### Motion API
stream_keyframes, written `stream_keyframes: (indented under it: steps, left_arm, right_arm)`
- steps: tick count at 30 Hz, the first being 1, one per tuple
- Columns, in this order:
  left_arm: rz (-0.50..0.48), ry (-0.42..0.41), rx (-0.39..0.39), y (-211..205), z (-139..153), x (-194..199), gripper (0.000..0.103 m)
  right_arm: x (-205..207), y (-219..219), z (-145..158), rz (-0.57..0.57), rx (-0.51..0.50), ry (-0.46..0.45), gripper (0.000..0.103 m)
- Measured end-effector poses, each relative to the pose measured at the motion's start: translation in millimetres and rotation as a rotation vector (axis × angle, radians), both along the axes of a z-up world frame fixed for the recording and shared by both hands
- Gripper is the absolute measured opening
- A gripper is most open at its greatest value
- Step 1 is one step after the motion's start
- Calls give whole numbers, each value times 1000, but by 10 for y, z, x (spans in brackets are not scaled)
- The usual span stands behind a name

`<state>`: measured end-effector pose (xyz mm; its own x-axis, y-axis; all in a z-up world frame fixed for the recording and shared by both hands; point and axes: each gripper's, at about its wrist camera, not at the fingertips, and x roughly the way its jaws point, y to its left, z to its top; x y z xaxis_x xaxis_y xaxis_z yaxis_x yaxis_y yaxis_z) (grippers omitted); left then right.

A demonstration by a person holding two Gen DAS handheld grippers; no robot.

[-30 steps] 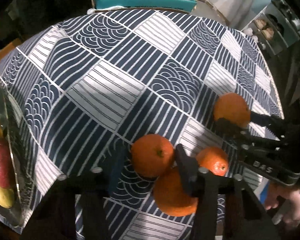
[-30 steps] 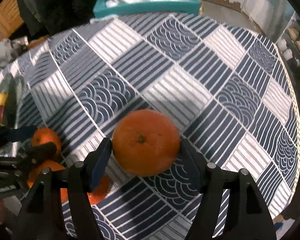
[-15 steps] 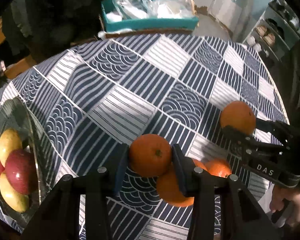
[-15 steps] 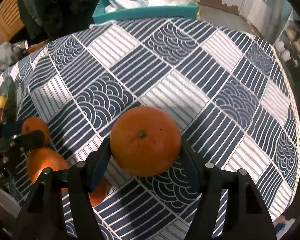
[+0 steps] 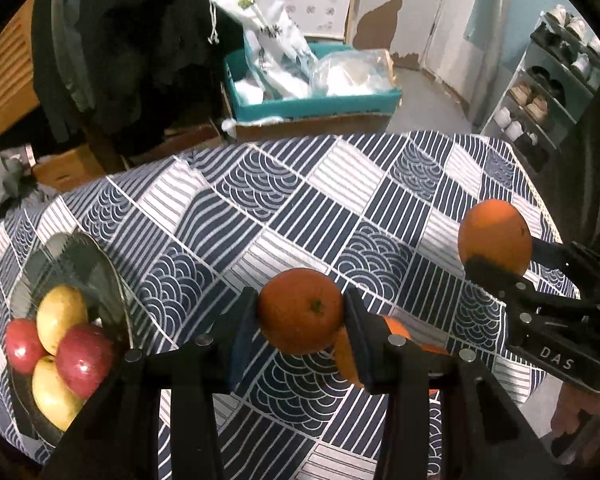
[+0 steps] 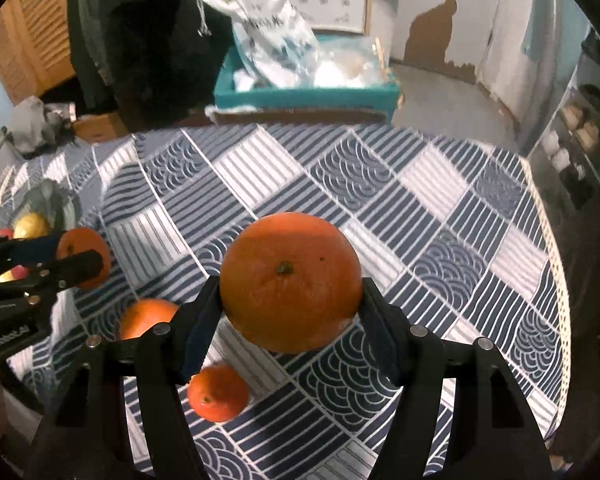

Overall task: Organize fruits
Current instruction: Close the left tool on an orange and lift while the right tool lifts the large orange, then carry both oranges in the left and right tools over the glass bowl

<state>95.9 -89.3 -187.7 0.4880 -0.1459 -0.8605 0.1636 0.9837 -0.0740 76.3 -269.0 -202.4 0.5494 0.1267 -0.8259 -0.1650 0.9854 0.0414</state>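
My left gripper (image 5: 298, 316) is shut on an orange (image 5: 300, 310) and holds it above the patterned table. My right gripper (image 6: 290, 300) is shut on a larger orange (image 6: 290, 280), also lifted; that orange shows at the right of the left wrist view (image 5: 494, 236). Two more oranges lie on the cloth below, one large (image 6: 146, 316) and one small (image 6: 218, 394). A glass bowl (image 5: 88, 268) at the left holds red and yellow apples (image 5: 60, 340).
The round table has a blue and white patterned cloth (image 5: 300, 208). Behind it stand a teal box with plastic bags (image 5: 308, 92) and a dark coat on a chair (image 5: 116, 40). A shoe rack (image 5: 540, 92) stands at the right.
Both grippers have risen from the table with their oranges. The left jaws closed onto their orange. The views now tilt up and show the room behind.
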Motion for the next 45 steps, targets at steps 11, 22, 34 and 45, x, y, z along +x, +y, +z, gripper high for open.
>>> stream_keyframes:
  steps: [11,22,34,45]
  left_arm:
    - [11,-114,-12,75,427,-130,44]
    - [22,-226,-31,190,821,-286,44]
    - [41,-290,-59,353,1117,-447,44]
    - [88,-315,-72,616,1203,-516,44]
  right_arm:
    - [-90,95,393,23,14,-97,67]
    - [-236,106,814,31,44,-186,67]
    - [-447,204,1197,75,72,-264,67]
    - [-528,386,1372,122,91,-302,67]
